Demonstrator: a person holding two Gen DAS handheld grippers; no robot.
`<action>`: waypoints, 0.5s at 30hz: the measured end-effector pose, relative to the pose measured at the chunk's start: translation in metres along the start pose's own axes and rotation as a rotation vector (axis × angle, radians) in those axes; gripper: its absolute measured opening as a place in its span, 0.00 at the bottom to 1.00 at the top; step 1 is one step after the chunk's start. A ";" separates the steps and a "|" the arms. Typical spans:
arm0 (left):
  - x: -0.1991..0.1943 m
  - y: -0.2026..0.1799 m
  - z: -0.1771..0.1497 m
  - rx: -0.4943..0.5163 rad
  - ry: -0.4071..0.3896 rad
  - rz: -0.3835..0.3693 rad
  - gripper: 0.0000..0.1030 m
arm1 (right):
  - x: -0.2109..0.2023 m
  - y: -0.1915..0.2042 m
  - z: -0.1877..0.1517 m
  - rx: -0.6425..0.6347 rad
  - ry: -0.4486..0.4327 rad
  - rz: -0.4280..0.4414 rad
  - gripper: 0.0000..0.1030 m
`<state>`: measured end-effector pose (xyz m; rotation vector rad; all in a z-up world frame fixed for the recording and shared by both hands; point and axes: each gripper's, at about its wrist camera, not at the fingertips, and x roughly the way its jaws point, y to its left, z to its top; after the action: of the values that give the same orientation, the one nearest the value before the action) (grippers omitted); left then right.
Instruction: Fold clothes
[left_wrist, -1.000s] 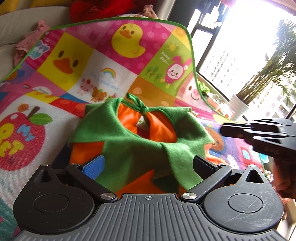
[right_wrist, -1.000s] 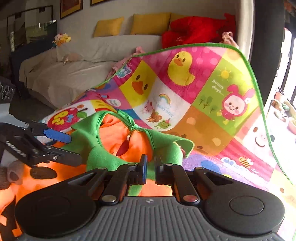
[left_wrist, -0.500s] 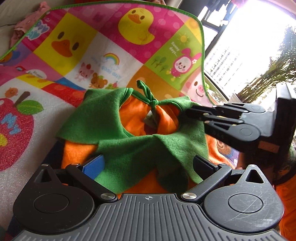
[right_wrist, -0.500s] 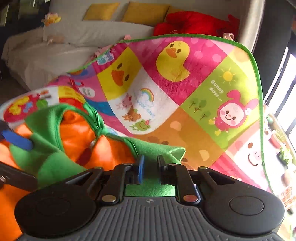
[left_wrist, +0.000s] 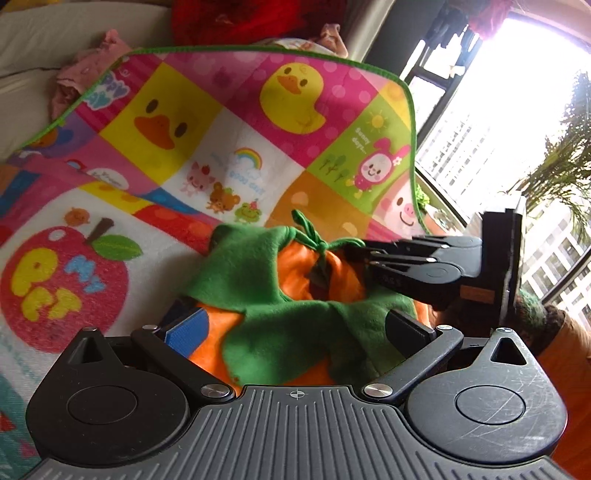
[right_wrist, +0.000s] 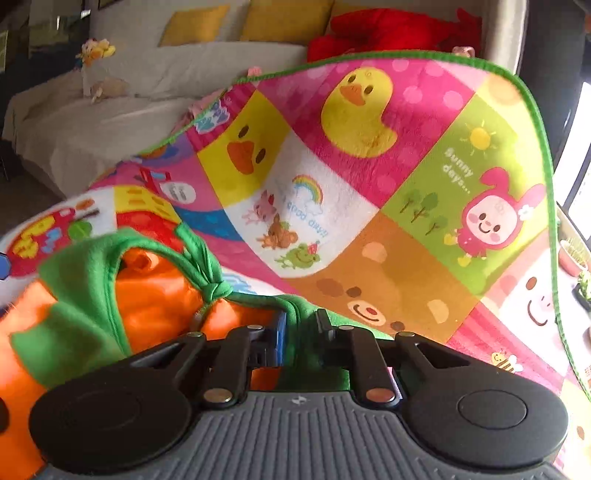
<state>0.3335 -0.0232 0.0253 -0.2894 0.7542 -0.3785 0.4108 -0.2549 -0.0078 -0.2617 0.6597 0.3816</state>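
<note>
An orange garment with a green collar (left_wrist: 240, 280) (right_wrist: 155, 291) lies on a bright cartoon play mat (left_wrist: 221, 122) (right_wrist: 406, 240). My left gripper (left_wrist: 295, 325) stands open, its fingers wide apart, and the near part of the garment bulges between them. My right gripper (left_wrist: 354, 251) (right_wrist: 301, 321) comes in from the right beside the collar's tied knot (left_wrist: 319, 245). Its jaws are closing, and a fold of green collar fills the narrow gap between the pads.
The mat's far edge curls up against a white-covered sofa (right_wrist: 147, 92) with yellow cushions (right_wrist: 280, 18) and a red plush (right_wrist: 388, 29). Pink clothes (left_wrist: 96, 55) lie at the sofa's edge. A bright window with potted plants (left_wrist: 554, 166) stands to the right.
My right gripper moved in from the right onto the green collar by the knot and took a fold between its pads. The left view swung slightly; its fingers stay wide.
</note>
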 end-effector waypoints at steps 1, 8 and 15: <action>-0.008 0.000 0.003 0.001 -0.024 0.009 1.00 | -0.018 0.001 0.003 0.009 -0.037 0.015 0.14; -0.051 -0.016 0.016 0.005 -0.144 -0.028 1.00 | -0.135 0.028 -0.009 -0.068 -0.130 0.108 0.14; -0.060 -0.042 -0.014 0.078 -0.116 -0.035 1.00 | -0.155 0.062 -0.080 -0.121 -0.001 0.141 0.14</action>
<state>0.2740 -0.0360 0.0684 -0.2493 0.6199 -0.4196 0.2287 -0.2676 0.0230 -0.3313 0.6571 0.5576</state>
